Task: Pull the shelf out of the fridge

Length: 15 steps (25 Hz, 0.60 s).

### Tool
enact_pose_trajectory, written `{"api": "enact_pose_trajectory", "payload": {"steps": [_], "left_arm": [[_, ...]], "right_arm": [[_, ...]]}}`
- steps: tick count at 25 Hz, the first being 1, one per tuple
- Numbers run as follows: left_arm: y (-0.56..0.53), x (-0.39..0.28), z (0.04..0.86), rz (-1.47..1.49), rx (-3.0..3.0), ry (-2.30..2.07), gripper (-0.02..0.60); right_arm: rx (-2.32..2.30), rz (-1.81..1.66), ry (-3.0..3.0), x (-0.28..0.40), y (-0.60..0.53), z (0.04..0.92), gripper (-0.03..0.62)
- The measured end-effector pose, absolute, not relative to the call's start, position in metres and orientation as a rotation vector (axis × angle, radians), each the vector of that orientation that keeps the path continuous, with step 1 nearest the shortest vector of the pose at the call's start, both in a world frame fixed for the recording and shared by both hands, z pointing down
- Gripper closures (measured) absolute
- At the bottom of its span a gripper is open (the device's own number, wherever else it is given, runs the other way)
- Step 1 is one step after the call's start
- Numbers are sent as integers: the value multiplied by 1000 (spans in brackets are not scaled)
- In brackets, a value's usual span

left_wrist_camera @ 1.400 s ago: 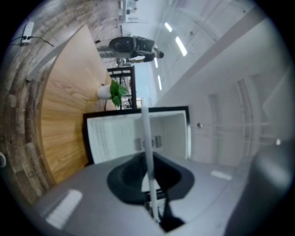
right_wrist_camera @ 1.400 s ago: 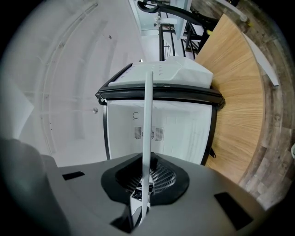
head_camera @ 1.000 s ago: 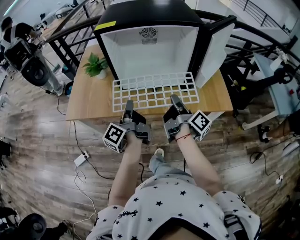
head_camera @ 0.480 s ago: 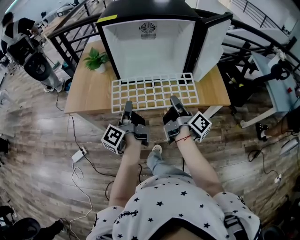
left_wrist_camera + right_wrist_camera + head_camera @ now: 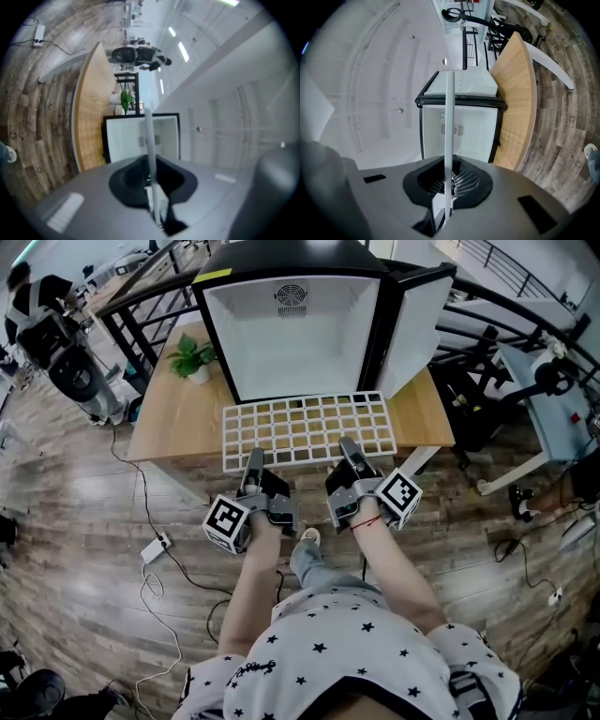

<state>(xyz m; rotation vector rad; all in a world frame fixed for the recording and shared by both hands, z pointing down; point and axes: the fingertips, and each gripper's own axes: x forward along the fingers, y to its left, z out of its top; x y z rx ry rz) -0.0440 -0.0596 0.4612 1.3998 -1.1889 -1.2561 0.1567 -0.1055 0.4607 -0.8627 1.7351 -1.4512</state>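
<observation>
A black mini fridge (image 5: pixel 291 268) with a white inside stands open on a wooden table (image 5: pixel 169 427). Its white wire shelf (image 5: pixel 309 427) lies flat in front of the opening, its front edge past the table's edge. My left gripper (image 5: pixel 253 460) is shut on the shelf's front edge at the left, and my right gripper (image 5: pixel 347 446) is shut on it at the right. In the left gripper view the shelf (image 5: pixel 150 140) shows edge-on as a white bar between the jaws, with the fridge (image 5: pixel 126 138) behind. The right gripper view shows the same bar (image 5: pixel 448 122) and the fridge (image 5: pixel 461 126).
The fridge door (image 5: pixel 412 324) hangs open to the right. A small potted plant (image 5: pixel 194 359) stands on the table's left part. A power strip (image 5: pixel 155 547) and cables lie on the wood floor at the left. Black railings and a pale table (image 5: pixel 553 399) stand to the right.
The shelf has slid further out of the fridge toward me. Both grippers have drawn back with it, still shut on its front edge.
</observation>
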Motion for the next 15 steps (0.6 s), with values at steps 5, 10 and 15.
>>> {"api": "enact_pose_trajectory", "payload": {"steps": [5,10,15], "left_arm": [[-59,-44,460,-1244,1411,-1189,549],[-60,-44,460,-1246,1411,-1182,549],[-59,-44,460,-1248,1404,-1183,549]], "right_arm": [[-865,-1457,1728,157,-104,461,556],[-868,-1451,1735,157,-104,460,556],[-875,-1453,1758,156,-104,459,556]]}}
